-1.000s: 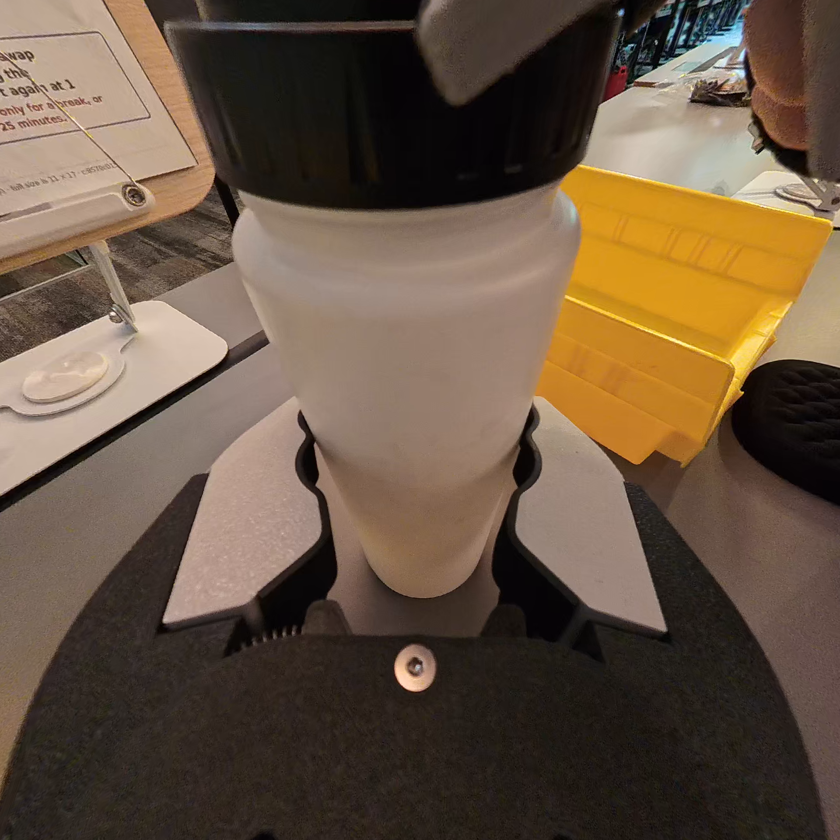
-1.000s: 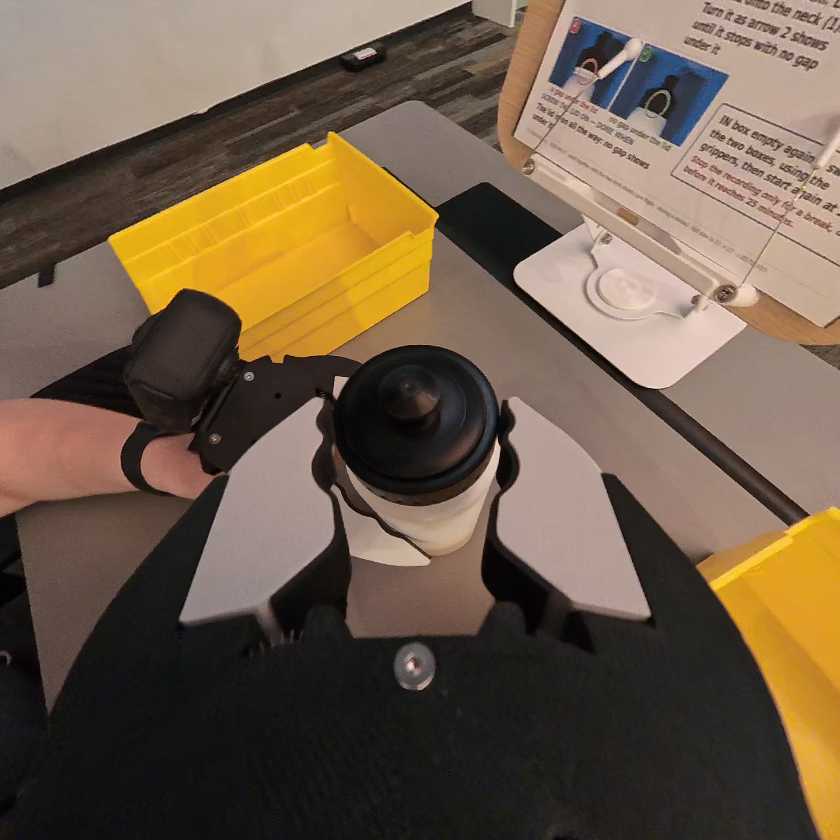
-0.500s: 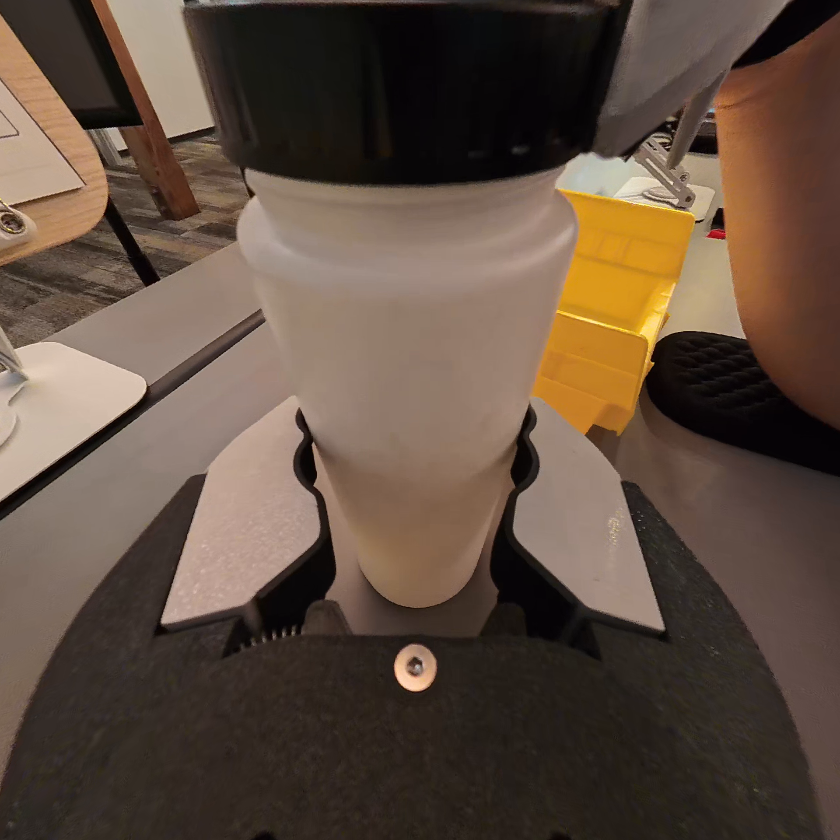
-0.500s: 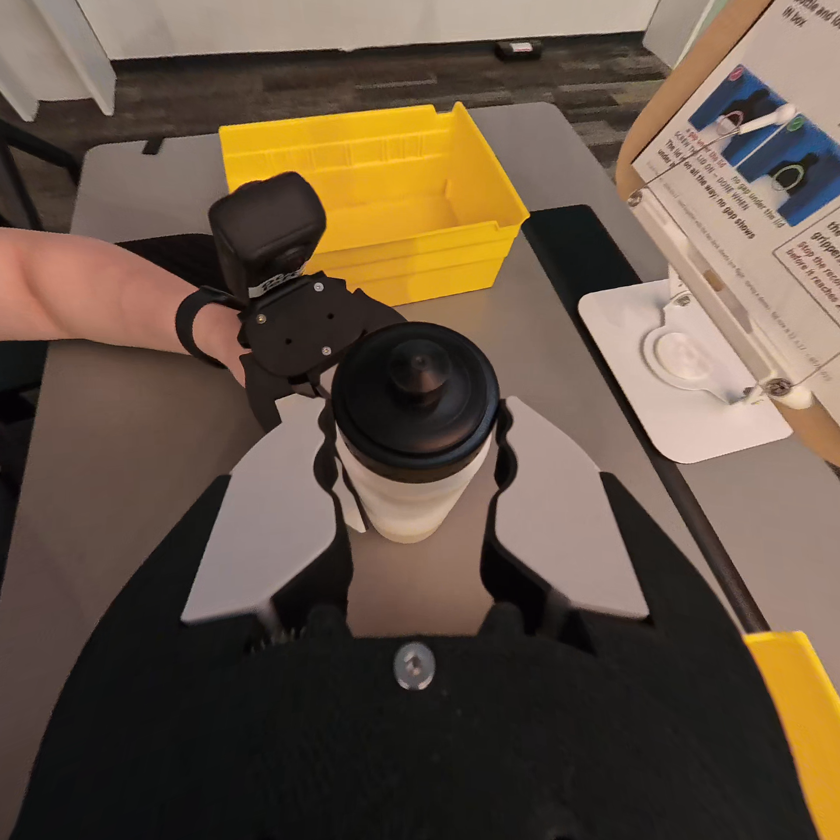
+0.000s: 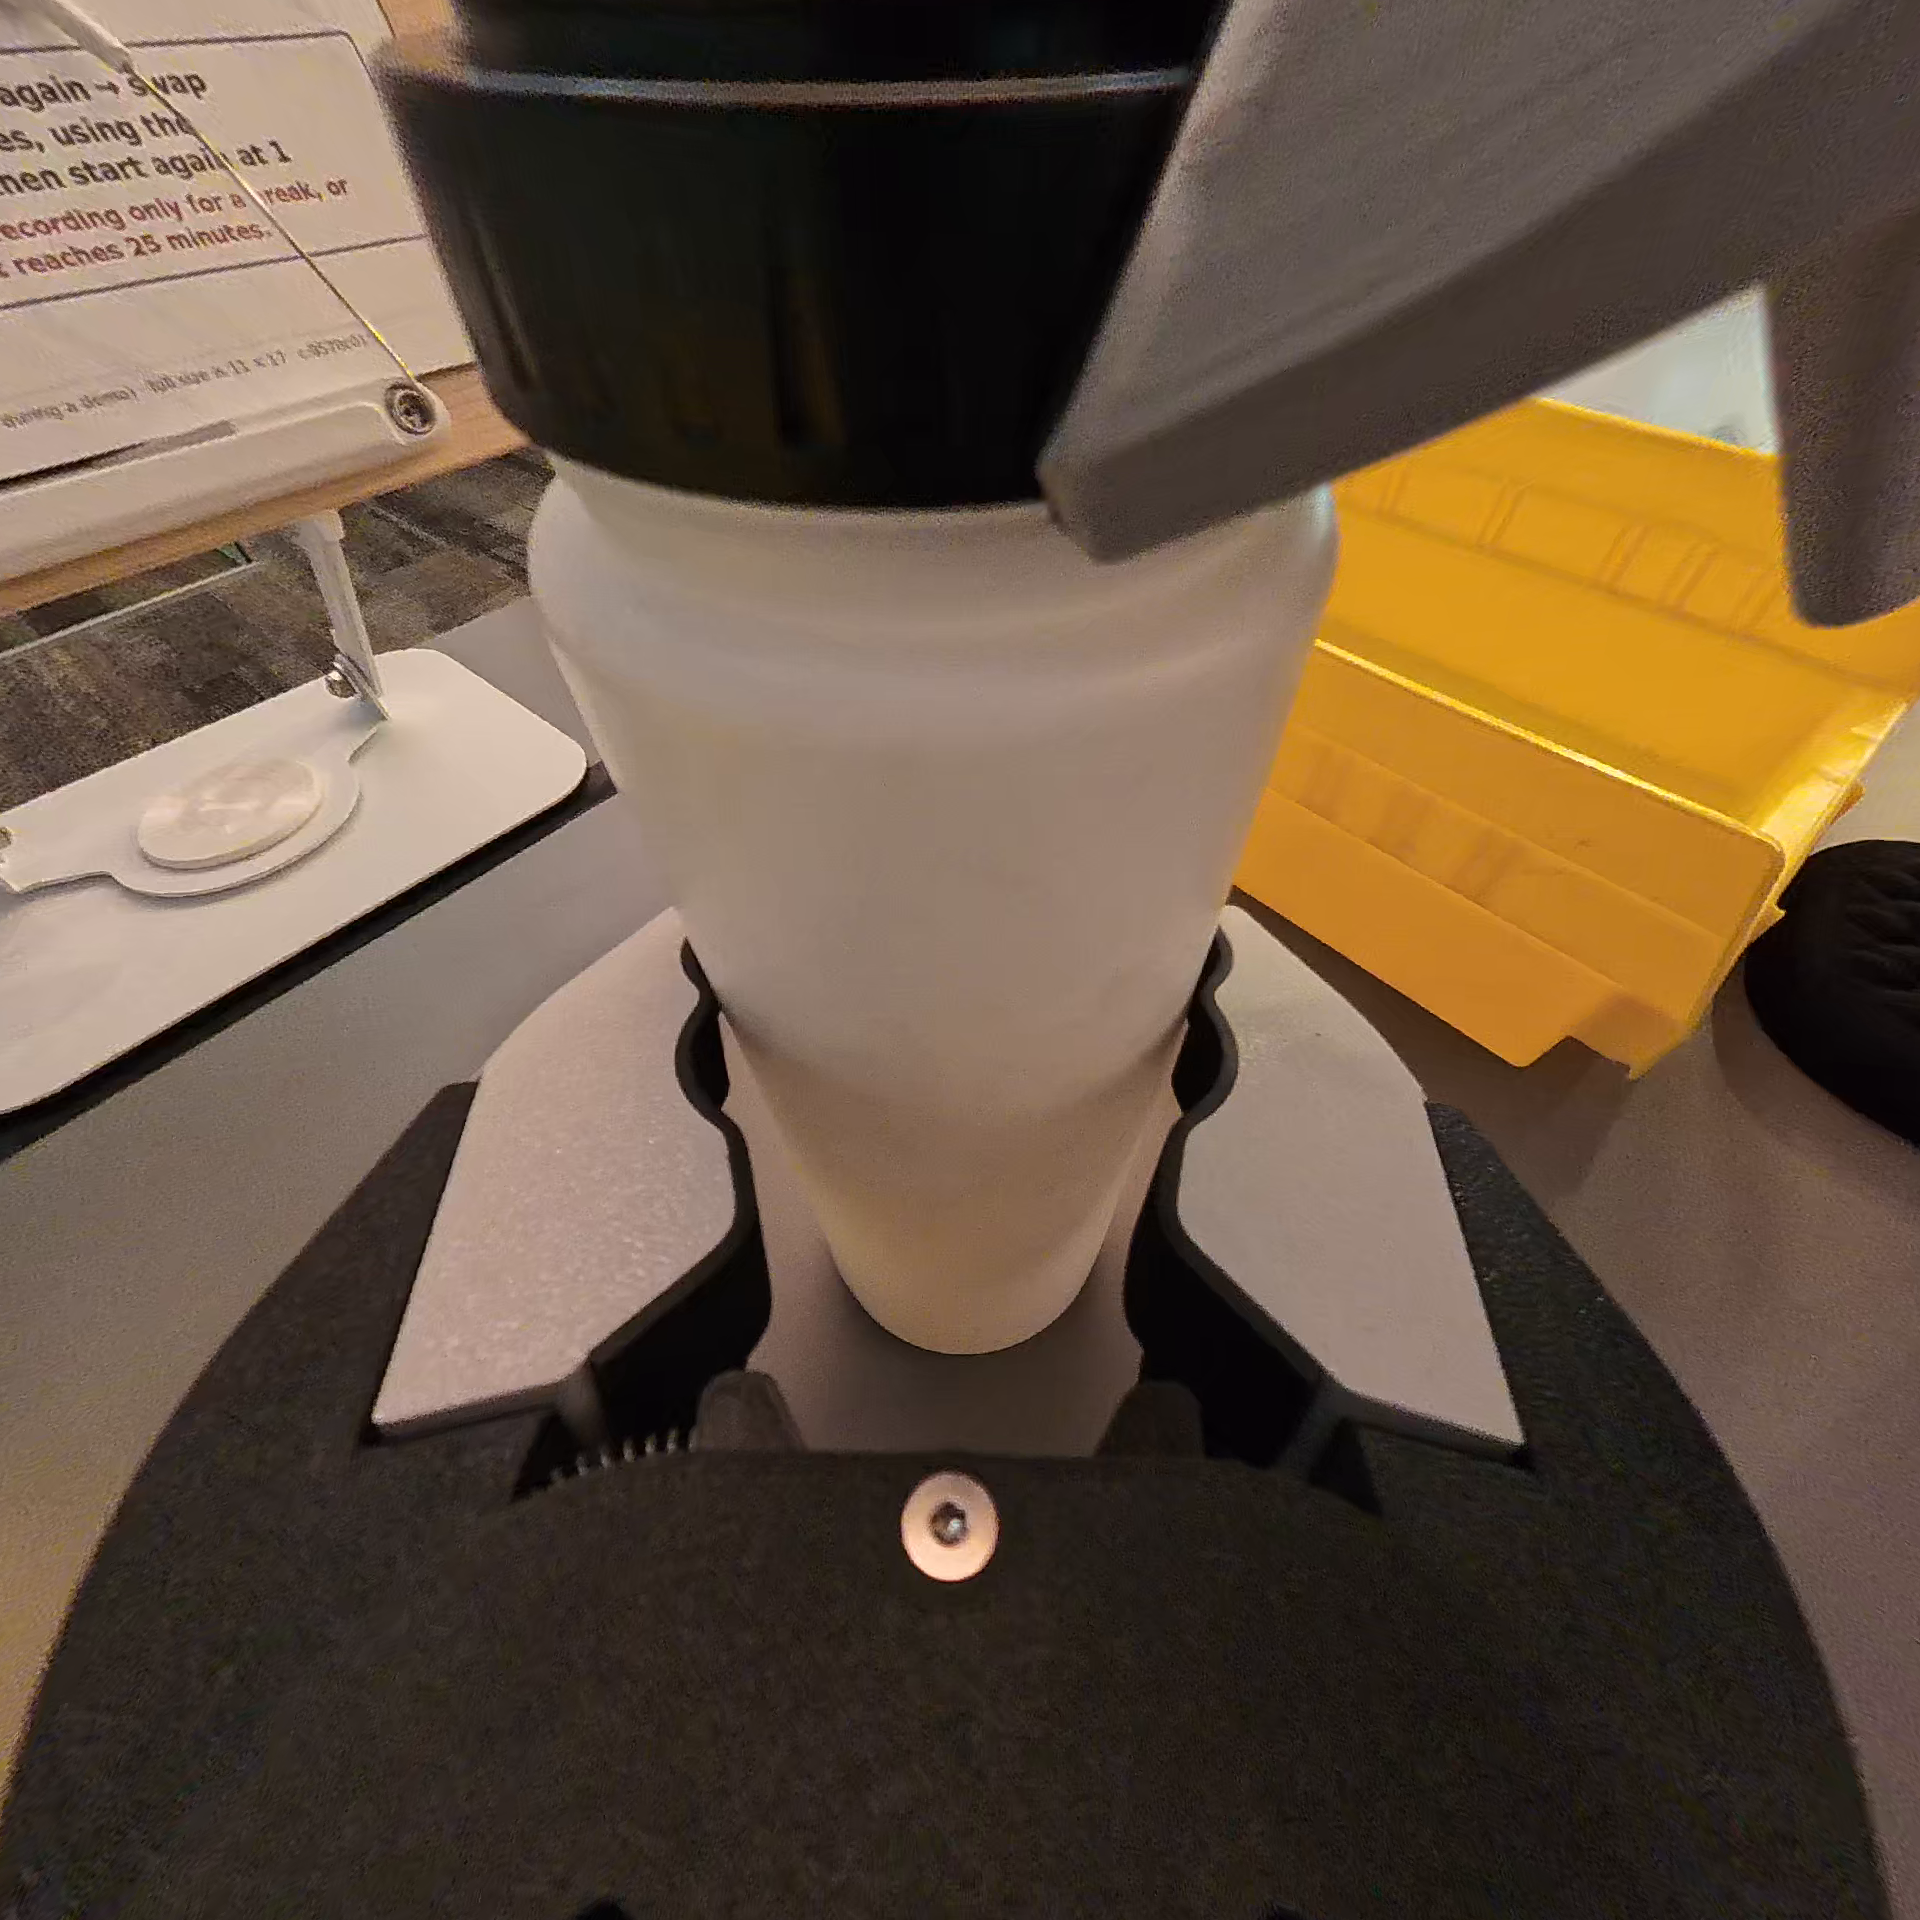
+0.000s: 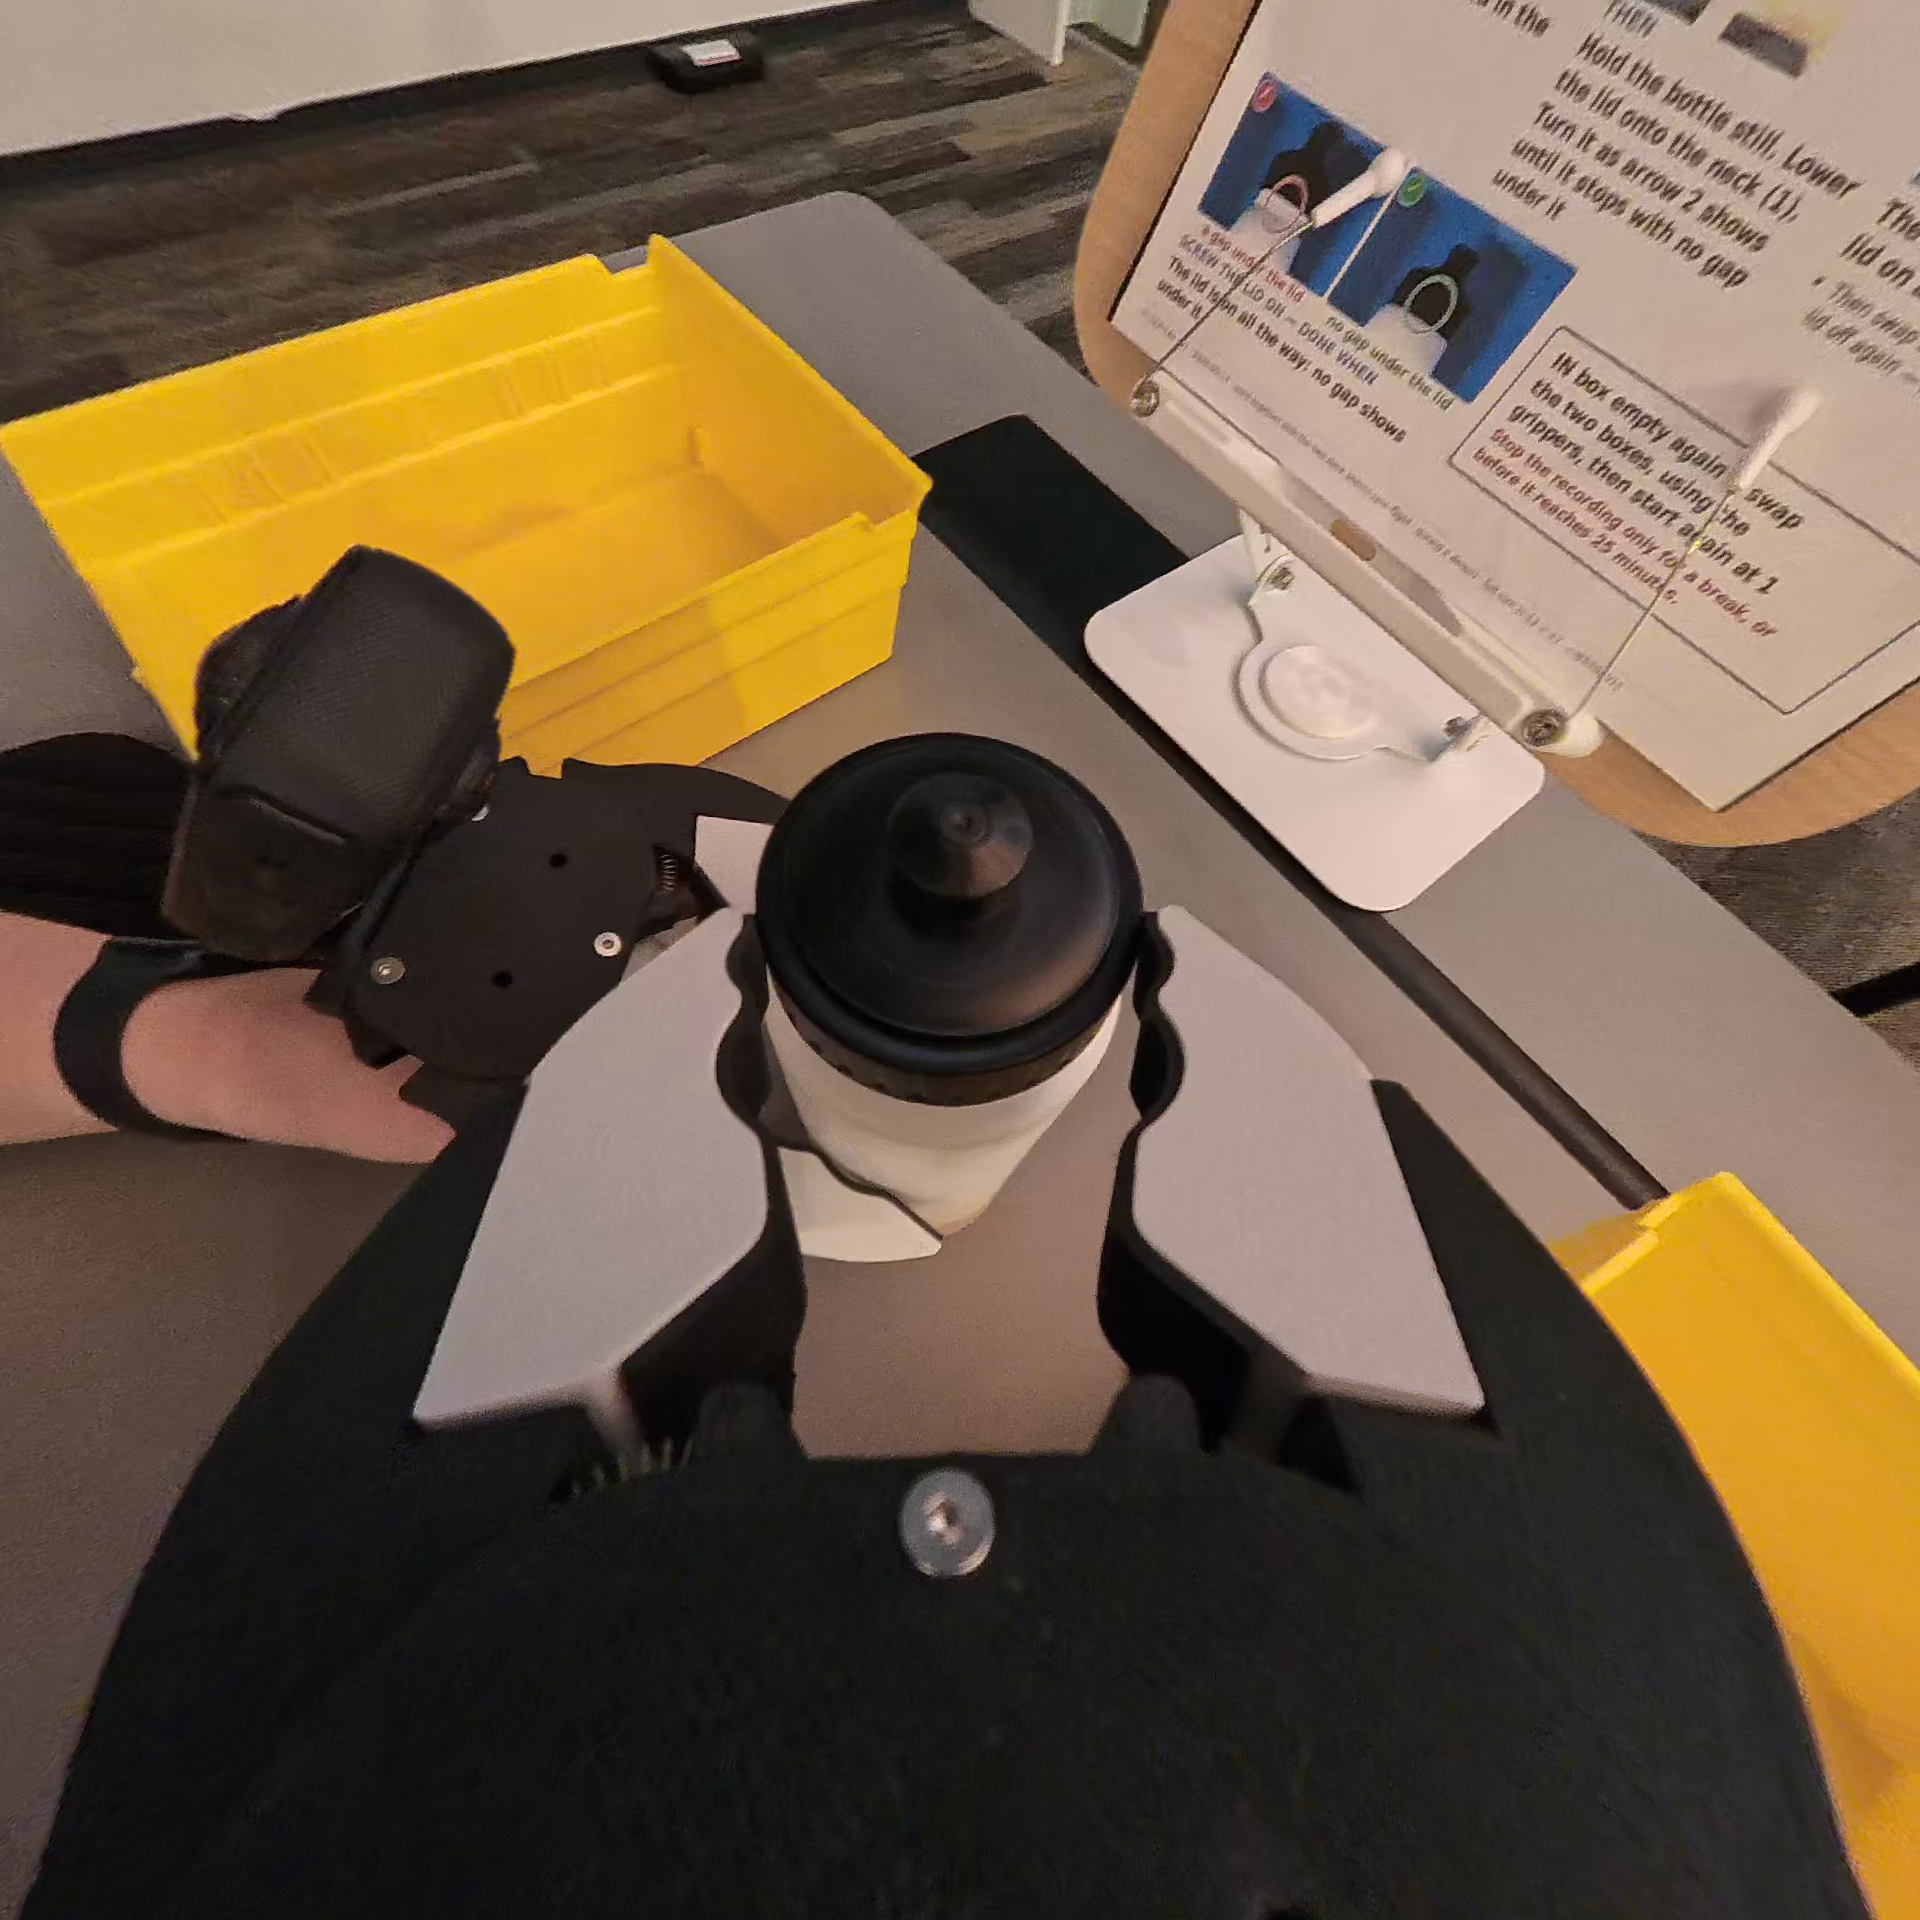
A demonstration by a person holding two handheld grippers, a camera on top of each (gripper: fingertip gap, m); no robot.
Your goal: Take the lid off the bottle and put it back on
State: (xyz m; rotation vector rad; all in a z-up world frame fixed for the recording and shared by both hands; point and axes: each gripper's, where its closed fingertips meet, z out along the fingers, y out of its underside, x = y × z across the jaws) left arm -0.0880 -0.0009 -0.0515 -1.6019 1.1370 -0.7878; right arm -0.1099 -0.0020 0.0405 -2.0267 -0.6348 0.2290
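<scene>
A white bottle stands upright on the grey table with its black lid sitting on its neck. My left gripper is shut on the lower body of the bottle. In the right wrist view I look down on the lid and its spout. My right gripper is shut on the lid's rim from both sides. One of its grey fingers shows in the left wrist view against the lid. The left gripper's fingers show under the lid, with a person's hand behind them.
An empty yellow bin lies beyond the bottle and also shows in the left wrist view. A second yellow bin is at the right. A white stand holding an instruction sheet is behind on the right.
Both views swung to one side half a second ago and have swung back. Both grippers keep their hold, and the lid still sits on the bottle.
</scene>
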